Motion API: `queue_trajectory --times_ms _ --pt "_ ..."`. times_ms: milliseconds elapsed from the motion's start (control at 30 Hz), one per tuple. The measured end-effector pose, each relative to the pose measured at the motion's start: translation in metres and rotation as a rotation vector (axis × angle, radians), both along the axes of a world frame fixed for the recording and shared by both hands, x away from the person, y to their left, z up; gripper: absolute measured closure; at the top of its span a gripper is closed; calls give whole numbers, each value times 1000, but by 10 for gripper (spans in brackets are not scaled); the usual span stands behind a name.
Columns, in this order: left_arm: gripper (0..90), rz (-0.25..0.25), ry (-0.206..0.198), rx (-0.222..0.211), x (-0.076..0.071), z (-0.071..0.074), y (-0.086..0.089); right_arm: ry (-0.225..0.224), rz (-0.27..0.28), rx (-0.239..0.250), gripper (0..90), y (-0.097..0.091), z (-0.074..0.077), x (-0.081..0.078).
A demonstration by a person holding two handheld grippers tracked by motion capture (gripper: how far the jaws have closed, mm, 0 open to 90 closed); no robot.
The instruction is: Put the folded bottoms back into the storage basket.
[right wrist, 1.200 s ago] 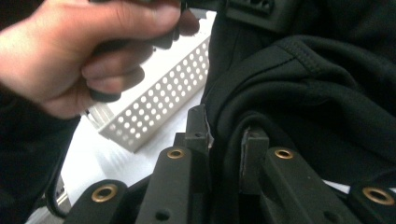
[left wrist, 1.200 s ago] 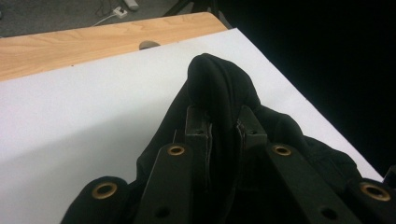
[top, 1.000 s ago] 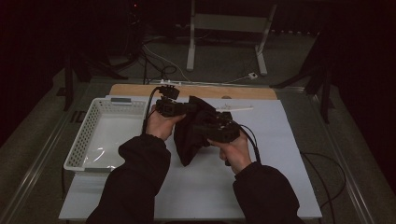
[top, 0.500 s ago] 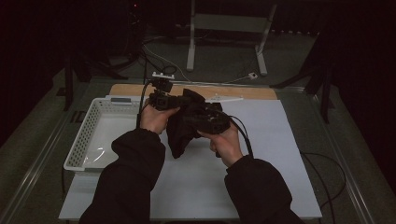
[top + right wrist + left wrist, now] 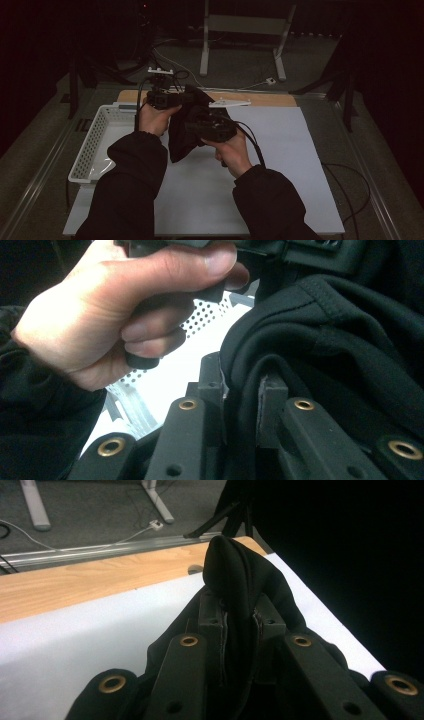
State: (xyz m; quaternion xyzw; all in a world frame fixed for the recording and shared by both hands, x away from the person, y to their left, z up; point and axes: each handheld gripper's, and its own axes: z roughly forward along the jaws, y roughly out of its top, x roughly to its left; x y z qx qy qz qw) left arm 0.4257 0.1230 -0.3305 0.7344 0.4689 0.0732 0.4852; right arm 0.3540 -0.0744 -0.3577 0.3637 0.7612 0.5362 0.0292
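Cloth: black cloth (image 5: 186, 131) is held up between both grippers above the white table cover, its lower part hanging down just over the sheet.
Left gripper: left gripper (image 5: 239, 622) has its jaws narrowed onto a bunched fold of the cloth, which rises in a rounded peak above the pads; in the high view it sits at the upper left of the cloth (image 5: 162, 98), gripped in the person's left hand (image 5: 152, 119).
Right gripper: right gripper (image 5: 243, 382) has its jaws pinched on a thick hemmed fold of the cloth (image 5: 320, 330); in the high view it is at the right side of the cloth (image 5: 212, 127), held by the right hand (image 5: 232, 152).
Sleeves: both forearms in dark sleeves (image 5: 132, 185) come in from the bottom of the high view.
Table cover: white sheet (image 5: 280, 165) spreads under the cloth and hands.
Basket: white perforated basket (image 5: 97, 145) stands at the left edge of the sheet, just beside the left hand.
Wood strip: light wooden board (image 5: 270, 98) runs along the far edge of the sheet, behind the cloth.
Floor: grey floor with a metal stand (image 5: 242, 30) and cables lies beyond the table, well apart from the work.
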Motion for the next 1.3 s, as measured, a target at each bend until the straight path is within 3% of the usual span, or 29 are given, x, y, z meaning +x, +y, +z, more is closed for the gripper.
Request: queue_trajectory --times_ms 367,733,1300 --pt "802 45 -2 -8 3 4 22 -8 17 1 787 17 6 1" --pt "802 85 -29 24 2 22 47 -26 46 1 787 46 12 2" --pt "802 129 -45 9 -4 23 76 -43 93 -34 788 97 13 5"
